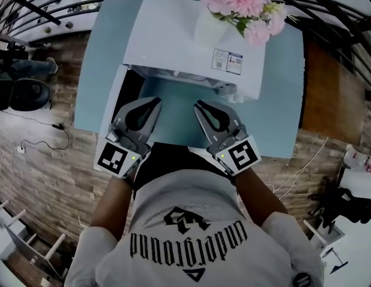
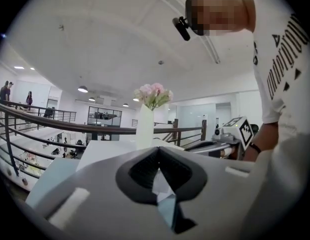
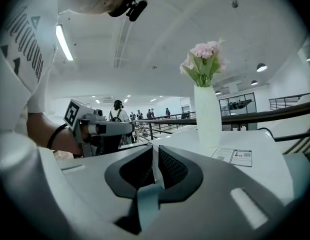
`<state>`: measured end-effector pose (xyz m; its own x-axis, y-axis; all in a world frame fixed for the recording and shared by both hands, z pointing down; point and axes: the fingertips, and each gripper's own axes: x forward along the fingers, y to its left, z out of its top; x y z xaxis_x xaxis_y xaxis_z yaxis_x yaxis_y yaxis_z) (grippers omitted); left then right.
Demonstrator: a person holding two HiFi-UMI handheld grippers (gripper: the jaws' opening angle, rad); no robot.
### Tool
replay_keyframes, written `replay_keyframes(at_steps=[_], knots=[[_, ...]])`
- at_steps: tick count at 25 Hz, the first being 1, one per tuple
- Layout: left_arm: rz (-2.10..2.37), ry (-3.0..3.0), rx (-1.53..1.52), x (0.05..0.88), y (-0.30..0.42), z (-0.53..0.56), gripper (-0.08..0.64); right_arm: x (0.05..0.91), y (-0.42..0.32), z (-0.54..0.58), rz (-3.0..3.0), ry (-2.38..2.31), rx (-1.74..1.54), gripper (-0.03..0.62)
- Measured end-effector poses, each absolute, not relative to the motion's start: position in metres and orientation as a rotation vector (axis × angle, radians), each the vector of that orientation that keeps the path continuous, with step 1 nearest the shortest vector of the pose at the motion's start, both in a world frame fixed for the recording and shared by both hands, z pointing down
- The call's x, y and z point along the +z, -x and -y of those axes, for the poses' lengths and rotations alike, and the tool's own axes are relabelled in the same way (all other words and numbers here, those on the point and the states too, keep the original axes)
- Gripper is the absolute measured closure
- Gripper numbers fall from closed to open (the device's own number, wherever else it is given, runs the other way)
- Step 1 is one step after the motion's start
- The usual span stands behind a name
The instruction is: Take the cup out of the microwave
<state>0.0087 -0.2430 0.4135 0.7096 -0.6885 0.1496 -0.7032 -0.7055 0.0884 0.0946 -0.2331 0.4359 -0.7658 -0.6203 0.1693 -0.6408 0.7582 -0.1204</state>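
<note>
**Mia:** Where is the cup?

**Ben:** I cannot see it. From above, the microwave [image 1: 185,34] shows only its white top. Its inside is hidden under that top. Just a dark strip shows at the front.

**Mia:** Is it open?

**Ben:** A white door [image 1: 115,94] seems to stick out at its left side, toward the person. The left tongs [image 1: 157,100] cover part of it.

**Mia:** What do the tongs do?

**Ben:** Both hang just in front of the microwave, side by side, over the blue table [image 1: 275,130]. The left tongs are closed, tip on tip, with nothing in them. The right tongs [image 1: 197,104] are closed too, with only a hair-thin slit, and nothing is in them either.

**Mia:** What do their own cameras see?

**Ben:** They look over the microwave's top, so they miss its inside too. They show a white vase [image 1: 206,26] with pink flowers [image 1: 242,2] standing on the top.

**Mia:** Anything hard to read?

**Ben:** A sticker [image 1: 227,60] by the vase. Its print is too small. The far edge of the table is cut off behind a dark railing [image 1: 329,8].
</note>
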Motion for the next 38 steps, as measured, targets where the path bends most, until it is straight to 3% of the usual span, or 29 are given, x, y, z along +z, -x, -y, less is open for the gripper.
replay_keyframes(at_steps=[20,38], knots=[[1.159,-2.706,0.233,0.525,-0.004,0.289,0.509,0.594,-0.056,0.305,2.735,-1.085,0.286,0.473],[1.192,-2.645,0.243,0.573,0.018,0.3,0.509,0.648,-0.027,0.346,2.652,-1.225,0.314,0.465]])
